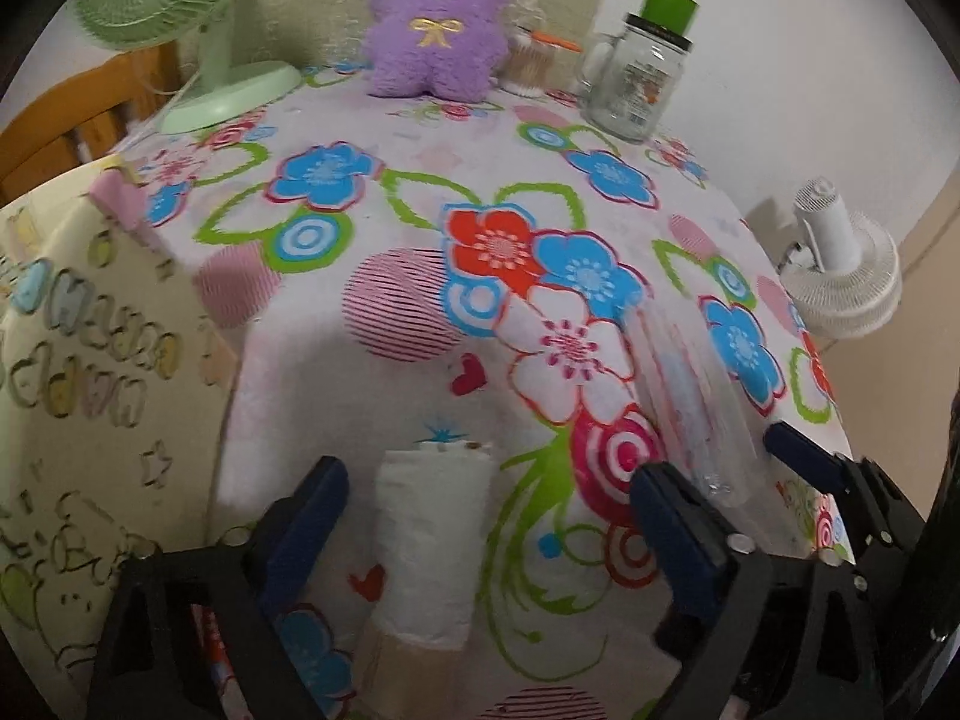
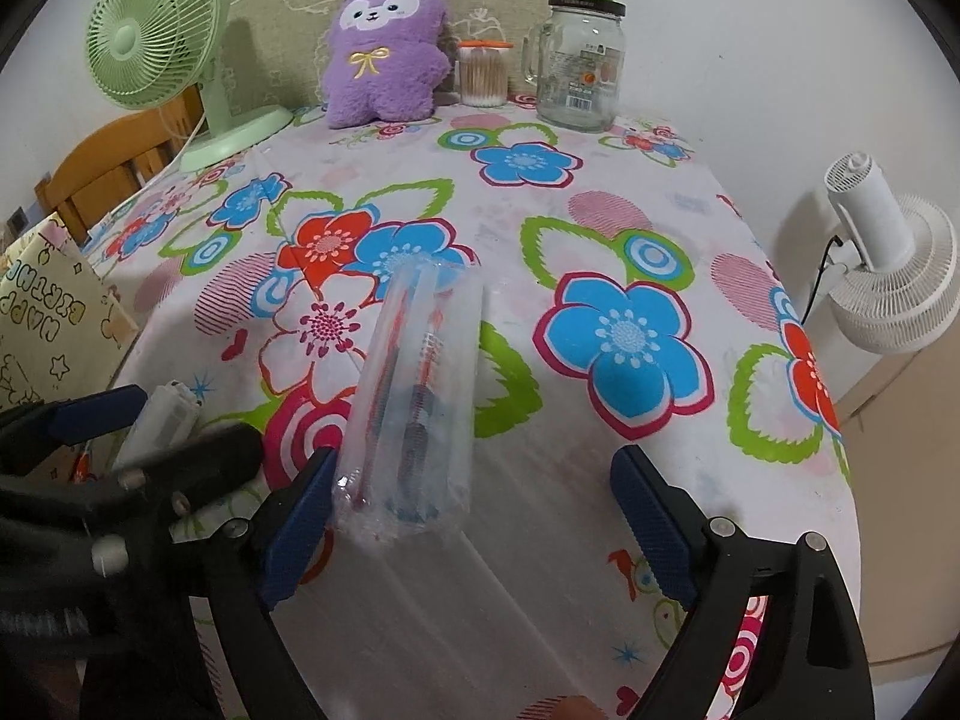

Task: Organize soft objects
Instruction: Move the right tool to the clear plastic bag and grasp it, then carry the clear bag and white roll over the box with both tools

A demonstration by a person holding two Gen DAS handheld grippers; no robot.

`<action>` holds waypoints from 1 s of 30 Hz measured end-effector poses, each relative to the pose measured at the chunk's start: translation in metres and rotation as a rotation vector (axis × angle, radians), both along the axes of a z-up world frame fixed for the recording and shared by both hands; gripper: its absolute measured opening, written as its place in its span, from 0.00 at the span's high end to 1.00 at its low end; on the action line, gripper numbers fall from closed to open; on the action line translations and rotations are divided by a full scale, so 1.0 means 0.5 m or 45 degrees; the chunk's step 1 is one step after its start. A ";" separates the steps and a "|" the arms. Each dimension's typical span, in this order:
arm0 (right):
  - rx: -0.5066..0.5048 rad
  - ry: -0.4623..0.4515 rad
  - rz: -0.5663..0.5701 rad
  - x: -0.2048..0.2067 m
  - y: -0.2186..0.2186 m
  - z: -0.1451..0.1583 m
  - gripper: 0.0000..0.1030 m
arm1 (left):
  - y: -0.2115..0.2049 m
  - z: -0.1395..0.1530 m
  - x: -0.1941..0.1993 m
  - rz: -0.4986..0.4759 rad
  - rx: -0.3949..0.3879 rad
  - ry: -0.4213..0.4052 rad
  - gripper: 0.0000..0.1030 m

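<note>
Roll (image 1: 429,546): one white soft roll is lying near the front edge of the table (image 1: 372,396), lengthwise between the fingers of the left gripper (image 1: 486,525); in the right view it is showing just beside that gripper's blue pad.
Pack (image 2: 414,402): one clear wrapped pack is lying near the front edge, right of the roll, inside the span of the right gripper (image 2: 471,516) and touching or nearly touching its left finger (image 2: 297,525).
Left gripper: jaws are standing spread, either side of the roll, with clear gaps; nothing is being pinched.
Right gripper: jaws are standing spread wide; the pack is sitting off-centre, not gripped.
Plush (image 2: 384,48): one purple toy is sitting upright at the back edge, well apart from both grippers.
Risk, pack: the film is looking slick and crushable; an off-centre close is likely to push it sideways or let it slip out.
Risk, roll: a hard squeeze is likely to flatten it or start it unwinding.
Risk, grippers: they are working close together, so the inner fingers could collide.
Count, other: two fans (green (image 2: 150,42), white (image 2: 888,276)), one jar (image 2: 579,69), one swab tub (image 2: 482,72), one paper bag (image 1: 72,372) at the left edge.
</note>
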State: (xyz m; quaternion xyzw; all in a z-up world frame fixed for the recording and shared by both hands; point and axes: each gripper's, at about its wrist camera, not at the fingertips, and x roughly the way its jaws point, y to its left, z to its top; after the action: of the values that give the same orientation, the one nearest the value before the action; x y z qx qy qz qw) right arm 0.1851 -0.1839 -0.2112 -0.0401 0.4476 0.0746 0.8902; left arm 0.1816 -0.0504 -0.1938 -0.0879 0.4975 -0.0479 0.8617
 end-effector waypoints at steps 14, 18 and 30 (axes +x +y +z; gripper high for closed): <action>0.003 -0.021 -0.053 -0.001 -0.012 0.005 0.24 | 0.027 0.002 -0.009 0.094 0.138 0.001 0.77; 0.029 -0.032 -0.101 0.003 -0.031 0.012 0.54 | 0.033 0.005 -0.014 0.067 0.087 0.017 0.78; 0.124 -0.054 -0.097 -0.012 -0.047 0.037 0.73 | 0.018 0.064 -0.052 -0.009 0.027 -0.055 0.78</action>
State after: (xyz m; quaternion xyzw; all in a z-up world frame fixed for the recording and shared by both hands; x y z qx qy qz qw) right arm 0.1789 -0.2074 -0.1927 0.0187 0.4255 0.0613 0.9027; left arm 0.1556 -0.0414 -0.1618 -0.0760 0.4795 -0.0478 0.8730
